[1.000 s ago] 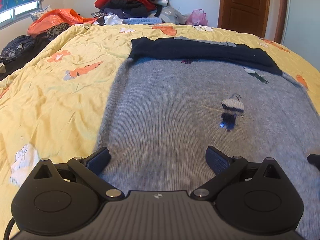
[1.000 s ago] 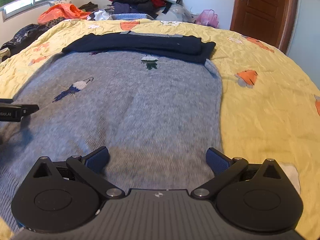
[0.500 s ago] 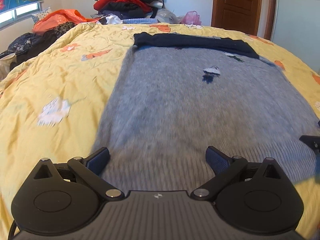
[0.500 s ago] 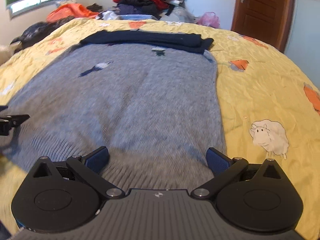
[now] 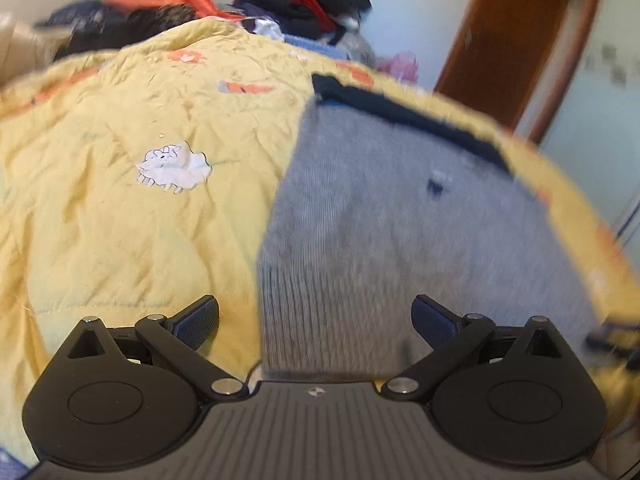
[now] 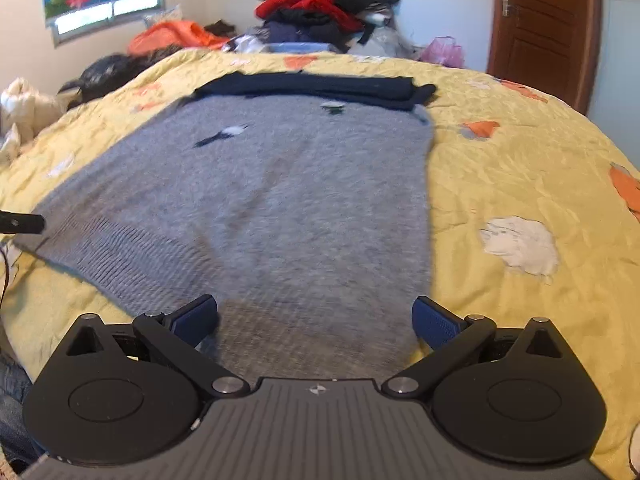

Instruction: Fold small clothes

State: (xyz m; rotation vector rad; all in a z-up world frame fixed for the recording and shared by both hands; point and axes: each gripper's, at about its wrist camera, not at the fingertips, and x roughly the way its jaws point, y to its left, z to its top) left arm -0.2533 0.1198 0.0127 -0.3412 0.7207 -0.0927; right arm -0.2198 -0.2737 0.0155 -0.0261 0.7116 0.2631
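Note:
A grey knitted sweater [image 6: 288, 200] lies flat on the yellow quilt [image 6: 520, 168], its dark navy part [image 6: 320, 86] folded across the far end. My left gripper [image 5: 316, 320] is open over the sweater's near left hem corner [image 5: 304, 312], one finger over the quilt, the other over the ribbed hem. My right gripper [image 6: 316, 320] is open over the near right hem corner [image 6: 320, 328], with nothing between its fingers. The left gripper's tip [image 6: 20, 222] shows at the left edge of the right wrist view.
A heap of red, black and navy clothes [image 6: 328, 8] is piled beyond the far edge of the bed, with orange fabric [image 6: 176, 34] to its left. A brown wooden door [image 6: 548, 28] stands at the back right. The quilt carries sheep [image 5: 172, 166] and carrot prints.
Both grippers have drawn back toward the near hem of the sweater and stayed open. The left one has swung left to the hem's left corner; the right sits at the right corner.

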